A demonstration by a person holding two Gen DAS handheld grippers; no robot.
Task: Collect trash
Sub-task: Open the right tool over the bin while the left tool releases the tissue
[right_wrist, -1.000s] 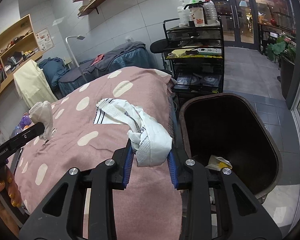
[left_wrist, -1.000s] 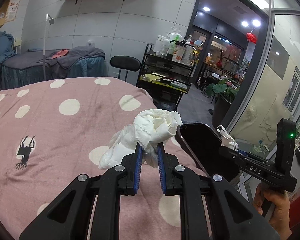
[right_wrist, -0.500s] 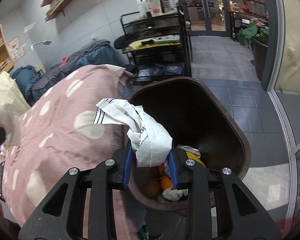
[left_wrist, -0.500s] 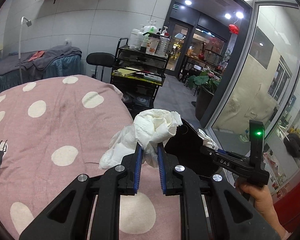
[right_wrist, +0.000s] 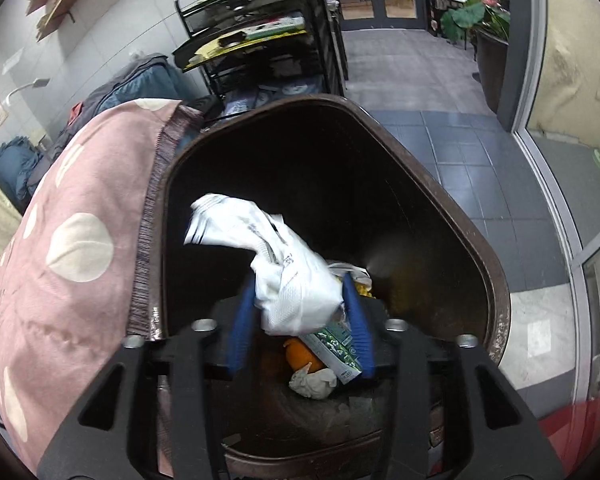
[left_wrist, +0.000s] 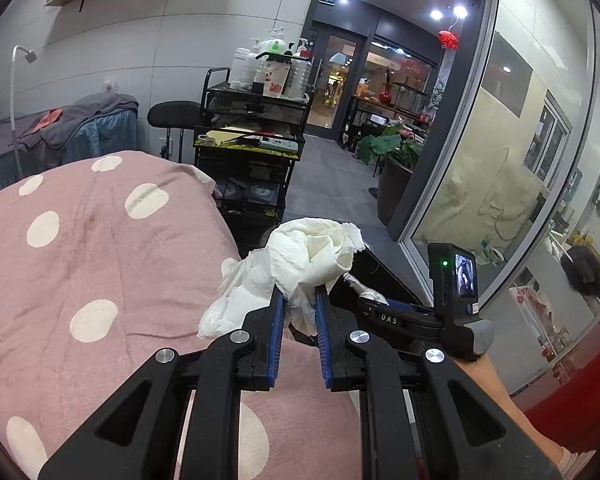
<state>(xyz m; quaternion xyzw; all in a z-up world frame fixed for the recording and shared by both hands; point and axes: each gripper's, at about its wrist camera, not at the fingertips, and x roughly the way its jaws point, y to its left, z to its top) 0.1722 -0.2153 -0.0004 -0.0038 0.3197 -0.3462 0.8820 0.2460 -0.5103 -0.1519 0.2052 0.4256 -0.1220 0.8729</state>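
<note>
My left gripper (left_wrist: pixel 300 296) is shut on a crumpled white tissue (left_wrist: pixel 316 252), held over the edge of the pink dotted bedspread (left_wrist: pixel 100 240). My right gripper (right_wrist: pixel 300 292) points down into the dark brown trash bin (right_wrist: pixel 440 200). Its jaws are opening around a white printed wrapper (right_wrist: pixel 236 224), which looks blurred and loose between the blue pads (right_wrist: pixel 242 320). Deep in the bin lie an orange peel (right_wrist: pixel 300 354), a green carton (right_wrist: pixel 336 348) and a tissue wad (right_wrist: pixel 312 384). In the left wrist view the bin's rim (left_wrist: pixel 380 268) shows just beyond the tissue.
The bin stands against the bedspread's fringed edge (right_wrist: pixel 148 240). A black wire cart (left_wrist: pixel 252 132) with bottles stands behind it, beside a black stool (left_wrist: pixel 172 114). A potted plant (left_wrist: pixel 396 168) and a glass wall (left_wrist: pixel 500 160) are to the right, over grey floor tiles (right_wrist: pixel 460 152).
The right gripper has swung from over the bed to above the bin and dropped toward it; its jaws have widened and the wrapper has come loose. The left gripper with the tissue moved toward the bin.
</note>
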